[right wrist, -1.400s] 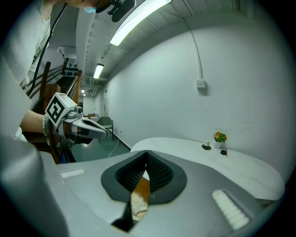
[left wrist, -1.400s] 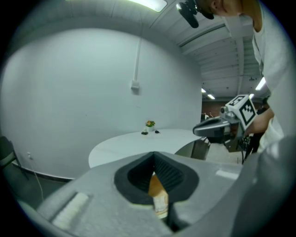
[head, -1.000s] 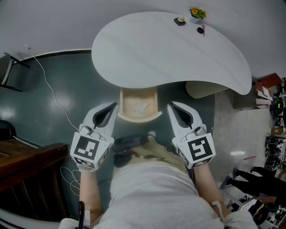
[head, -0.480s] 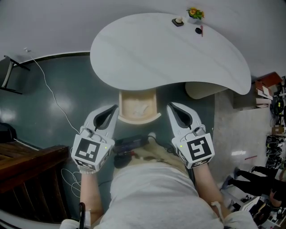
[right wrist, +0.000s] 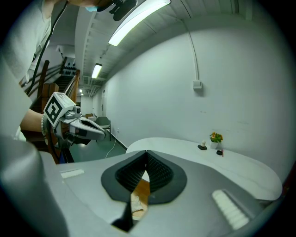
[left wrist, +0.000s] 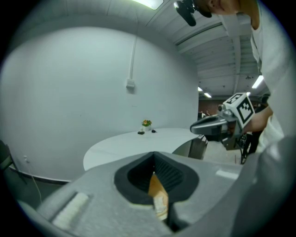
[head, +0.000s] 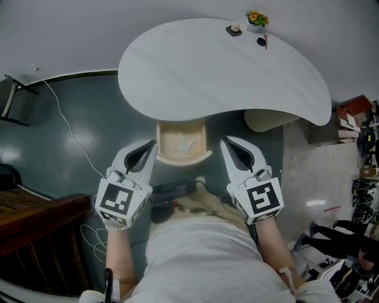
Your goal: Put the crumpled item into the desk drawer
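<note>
My left tongs (head: pixel 151 144) are pressed together with nothing between them, and my right tongs (head: pixel 225 142) are closed and empty too. I hold both above the floor (head: pixel 77 106), tips pointing toward the counter (head: pixel 213 71), one on either side of the open drawer (head: pixel 180 156). The crumpled item (head: pixel 188 143) lies inside that drawer, apart from both tongs. The drawer juts out from under the counter's near edge. At the counter's far end stands a small flowering plant (head: pixel 257 17).
</note>
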`<state>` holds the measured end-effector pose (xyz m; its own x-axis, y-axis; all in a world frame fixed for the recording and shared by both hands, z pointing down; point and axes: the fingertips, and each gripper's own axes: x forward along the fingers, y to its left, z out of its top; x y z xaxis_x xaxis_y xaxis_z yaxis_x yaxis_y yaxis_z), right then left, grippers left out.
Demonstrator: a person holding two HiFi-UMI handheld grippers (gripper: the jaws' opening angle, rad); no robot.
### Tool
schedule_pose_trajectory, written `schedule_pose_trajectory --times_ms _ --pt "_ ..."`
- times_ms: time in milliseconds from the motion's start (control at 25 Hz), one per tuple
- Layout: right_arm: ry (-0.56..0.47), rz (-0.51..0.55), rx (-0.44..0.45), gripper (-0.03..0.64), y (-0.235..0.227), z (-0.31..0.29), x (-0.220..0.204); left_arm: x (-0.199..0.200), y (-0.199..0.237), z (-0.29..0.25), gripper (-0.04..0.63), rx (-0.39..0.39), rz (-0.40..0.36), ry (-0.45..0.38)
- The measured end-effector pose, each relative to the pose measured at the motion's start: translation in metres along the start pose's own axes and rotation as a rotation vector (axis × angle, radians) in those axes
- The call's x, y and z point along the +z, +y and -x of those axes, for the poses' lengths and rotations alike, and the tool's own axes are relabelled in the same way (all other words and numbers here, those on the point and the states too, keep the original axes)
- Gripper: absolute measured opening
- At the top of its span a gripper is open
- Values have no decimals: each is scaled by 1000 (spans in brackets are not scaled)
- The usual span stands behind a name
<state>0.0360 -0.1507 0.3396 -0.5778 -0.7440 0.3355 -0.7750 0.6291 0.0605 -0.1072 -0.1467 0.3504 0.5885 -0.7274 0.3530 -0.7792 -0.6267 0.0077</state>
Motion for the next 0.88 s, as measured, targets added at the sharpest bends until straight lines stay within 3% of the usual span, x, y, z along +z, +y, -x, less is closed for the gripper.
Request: schedule_pose_trajectory --times_ms 880 --pt "12 15 -2 5 3 4 -4 -1 -1 0 -3 1 -2 -6"
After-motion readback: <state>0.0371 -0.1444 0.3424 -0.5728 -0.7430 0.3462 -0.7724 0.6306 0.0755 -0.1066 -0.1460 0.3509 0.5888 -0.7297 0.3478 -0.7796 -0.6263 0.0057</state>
